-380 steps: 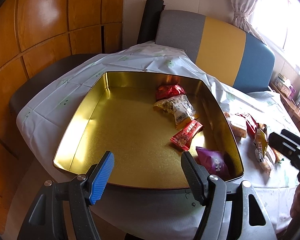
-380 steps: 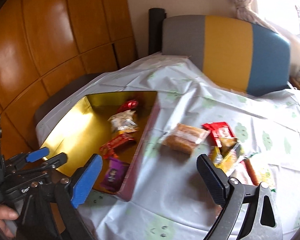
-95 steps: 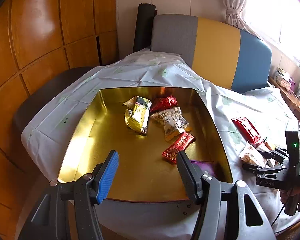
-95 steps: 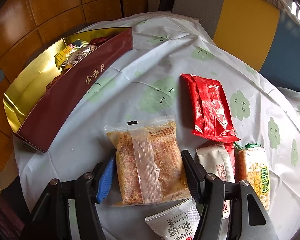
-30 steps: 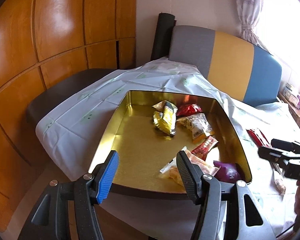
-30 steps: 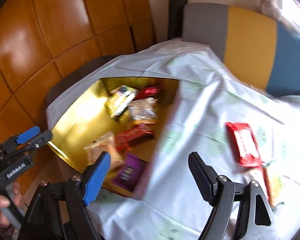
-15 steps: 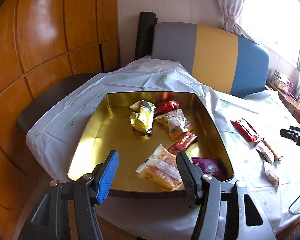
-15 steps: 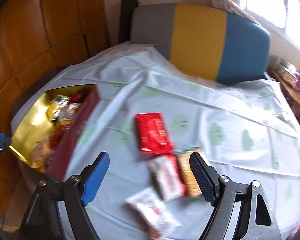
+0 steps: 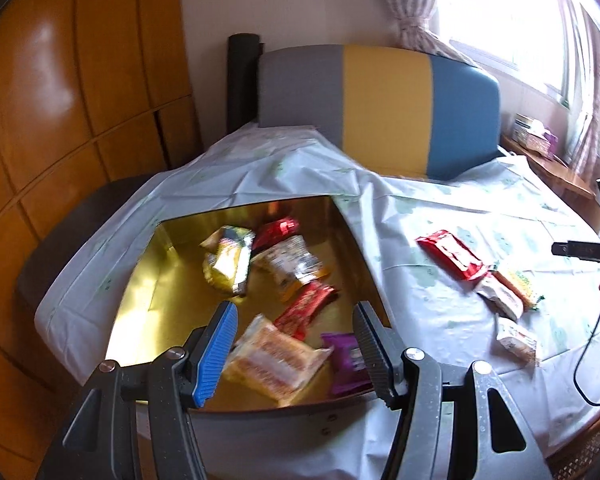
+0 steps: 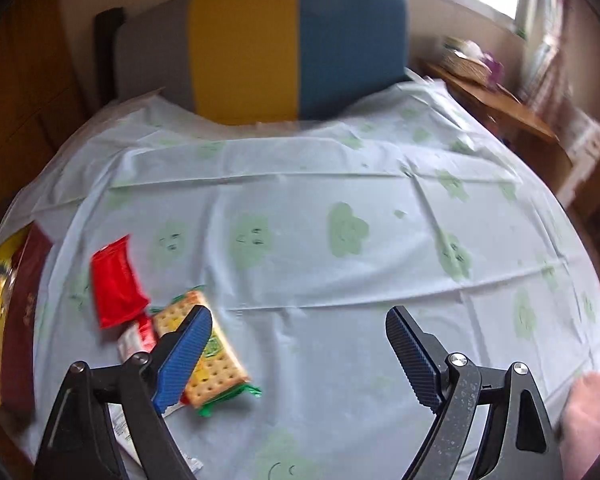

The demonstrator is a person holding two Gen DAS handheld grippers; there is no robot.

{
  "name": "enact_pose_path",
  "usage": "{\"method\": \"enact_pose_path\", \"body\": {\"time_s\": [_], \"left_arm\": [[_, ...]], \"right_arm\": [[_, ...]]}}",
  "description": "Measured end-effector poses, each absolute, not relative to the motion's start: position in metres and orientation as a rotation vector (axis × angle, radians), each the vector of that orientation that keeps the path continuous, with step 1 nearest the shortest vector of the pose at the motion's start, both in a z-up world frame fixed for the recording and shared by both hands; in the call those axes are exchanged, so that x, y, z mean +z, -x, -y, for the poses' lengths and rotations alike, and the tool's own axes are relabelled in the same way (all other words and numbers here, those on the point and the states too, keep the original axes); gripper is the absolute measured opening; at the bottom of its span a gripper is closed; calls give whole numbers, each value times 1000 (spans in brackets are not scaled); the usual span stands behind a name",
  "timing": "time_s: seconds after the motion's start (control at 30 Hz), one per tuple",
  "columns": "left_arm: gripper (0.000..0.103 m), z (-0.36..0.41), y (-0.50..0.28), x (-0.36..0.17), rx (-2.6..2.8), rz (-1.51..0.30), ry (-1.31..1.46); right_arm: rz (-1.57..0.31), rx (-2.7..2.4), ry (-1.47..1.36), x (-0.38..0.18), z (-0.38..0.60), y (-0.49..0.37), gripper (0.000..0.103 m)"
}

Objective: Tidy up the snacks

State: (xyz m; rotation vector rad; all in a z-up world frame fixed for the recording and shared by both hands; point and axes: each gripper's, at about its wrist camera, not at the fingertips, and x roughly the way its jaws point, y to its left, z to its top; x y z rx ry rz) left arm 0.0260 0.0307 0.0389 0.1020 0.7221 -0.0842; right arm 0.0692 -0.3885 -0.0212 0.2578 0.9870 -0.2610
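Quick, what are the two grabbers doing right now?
Left gripper: open, holding nothing, above the gold tin.
Right gripper: open, holding nothing.

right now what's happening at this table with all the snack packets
A person is sorting snack packets into the gold-lined rectangular tin. Six packets lie inside it, including a clear-wrapped orange pastry packet nearest the open left tool. The right tool, also open and empty, hangs over the cloud-print tablecloth, with the long red packet and the cracker packet not yet in the tin.
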Motion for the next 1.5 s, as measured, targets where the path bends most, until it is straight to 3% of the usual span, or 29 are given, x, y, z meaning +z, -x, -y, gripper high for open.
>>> {"method": "enact_pose_path", "body": {"time_s": [0.2, 0.97, 1.5], "left_arm": [[61, 2, -35, 40, -148, -730, -147], [61, 108, -57, 32, -360, -784, -270], [61, 143, -105, -7, -412, -988, -149]], "right_arm": [[-1006, -298, -391, -24, 406, -63, 92], [-981, -277, -434, -15, 409, -61, 94], [-972, -256, -477, -13, 413, -61, 95]]}}
